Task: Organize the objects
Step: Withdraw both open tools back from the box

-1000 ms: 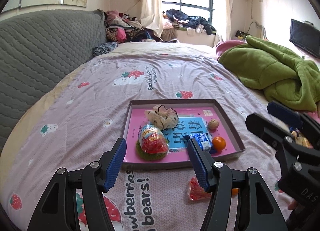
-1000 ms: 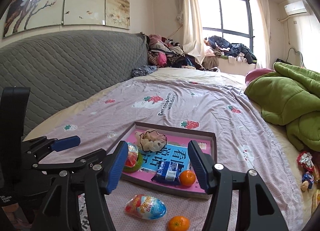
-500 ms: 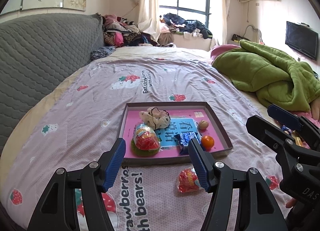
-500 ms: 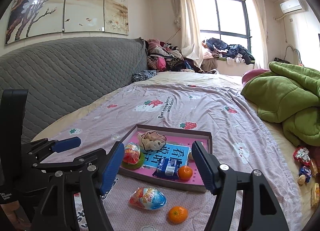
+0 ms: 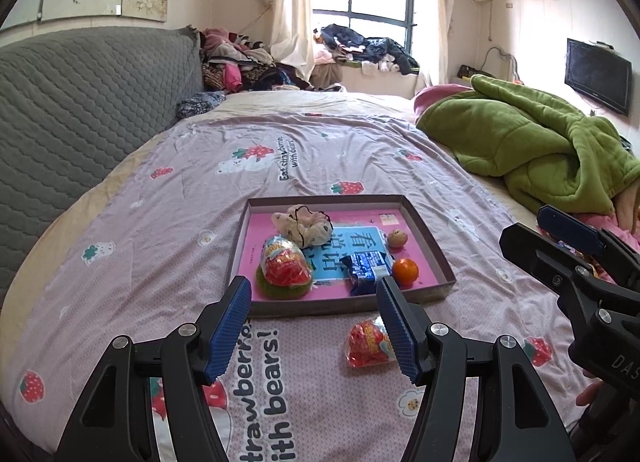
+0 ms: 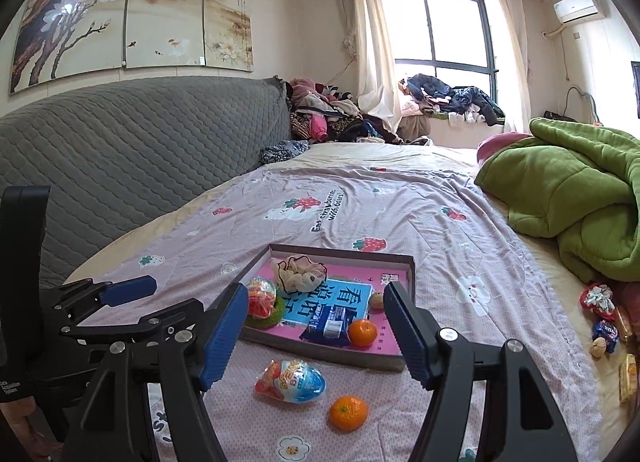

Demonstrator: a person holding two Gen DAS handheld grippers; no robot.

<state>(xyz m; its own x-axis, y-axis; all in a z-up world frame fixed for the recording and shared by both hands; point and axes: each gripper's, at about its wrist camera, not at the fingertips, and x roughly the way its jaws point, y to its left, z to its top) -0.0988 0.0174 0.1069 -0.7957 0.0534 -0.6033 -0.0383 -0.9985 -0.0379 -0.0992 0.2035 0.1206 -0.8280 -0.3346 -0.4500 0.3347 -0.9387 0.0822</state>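
A shallow brown tray [image 5: 428, 240] with a pink floor lies on the bed; it also shows in the right wrist view [image 6: 410, 274]. In it are a plastic egg toy on a green ring [image 5: 285, 264], a cloth scrunchie [image 5: 302, 222], a blue snack pack [image 5: 366, 267], an orange [image 5: 405, 271] and a walnut [image 5: 397, 238]. On the sheet in front lie a second egg toy [image 6: 291, 380] and a loose orange [image 6: 348, 412]. My left gripper [image 5: 314, 328] is open above the sheet before the tray. My right gripper [image 6: 316, 336] is open above the loose egg and orange.
A green blanket [image 5: 540, 146] is piled on the bed's right side. Several wrapped snacks [image 6: 604, 318] lie at the right edge. A grey quilted headboard [image 6: 132, 166] runs along the left. Clothes are heaped by the window [image 6: 448, 96].
Both grippers have drawn back and up from the tray, so it looks smaller and farther. Both stay open and empty. No object has moved.
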